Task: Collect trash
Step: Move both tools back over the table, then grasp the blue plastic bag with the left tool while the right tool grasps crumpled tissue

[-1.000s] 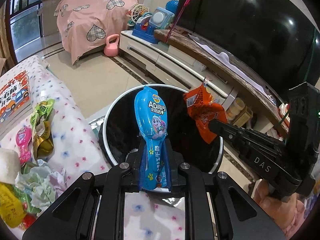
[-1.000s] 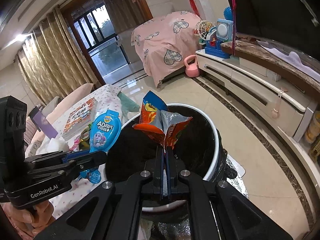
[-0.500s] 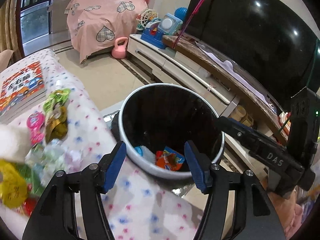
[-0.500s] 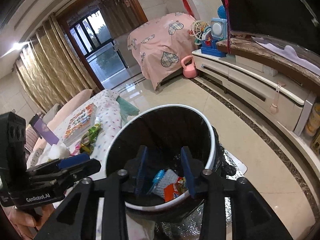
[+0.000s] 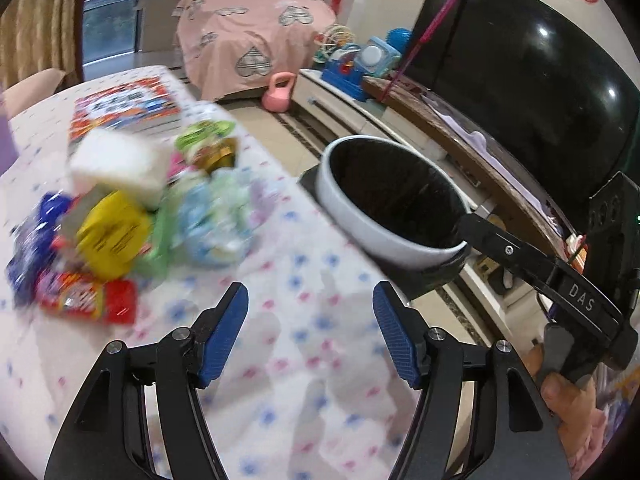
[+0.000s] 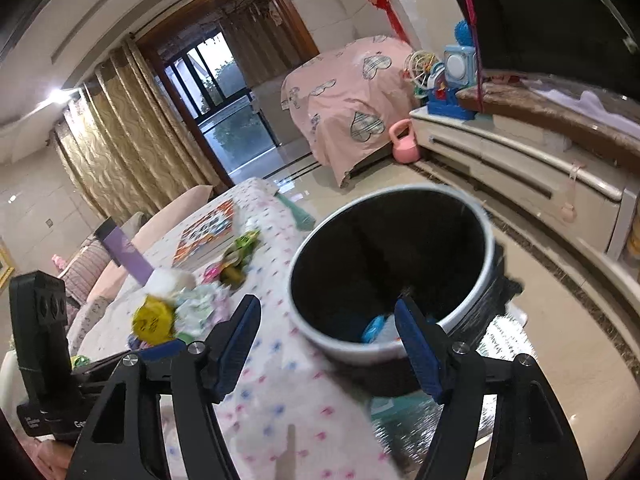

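A round white-rimmed black trash bin [image 5: 372,220] stands at the table's edge; in the right wrist view [image 6: 486,248] a blue packet [image 6: 374,328] lies at its bottom. A blurred pile of wrappers lies on the flowered tablecloth: a yellow pouch [image 5: 112,236], a red packet [image 5: 92,300], crumpled pale paper [image 5: 216,216], green and gold pouches [image 5: 208,144]. My left gripper [image 5: 310,334] is open and empty above the cloth, right of the pile. My right gripper [image 6: 326,350] is open and empty at the bin's near rim.
A white tissue block [image 5: 118,164] and a picture book [image 5: 124,106] lie behind the pile. A low TV cabinet [image 6: 520,168] with a large screen [image 5: 520,76] runs along the right. A pink-covered piece of furniture [image 6: 348,92] and a pink kettlebell [image 6: 404,146] stand beyond.
Both grippers let go of their packets, which dropped into the bin. Since then both have opened wide and swung left, the left one away from the bin toward the pile.
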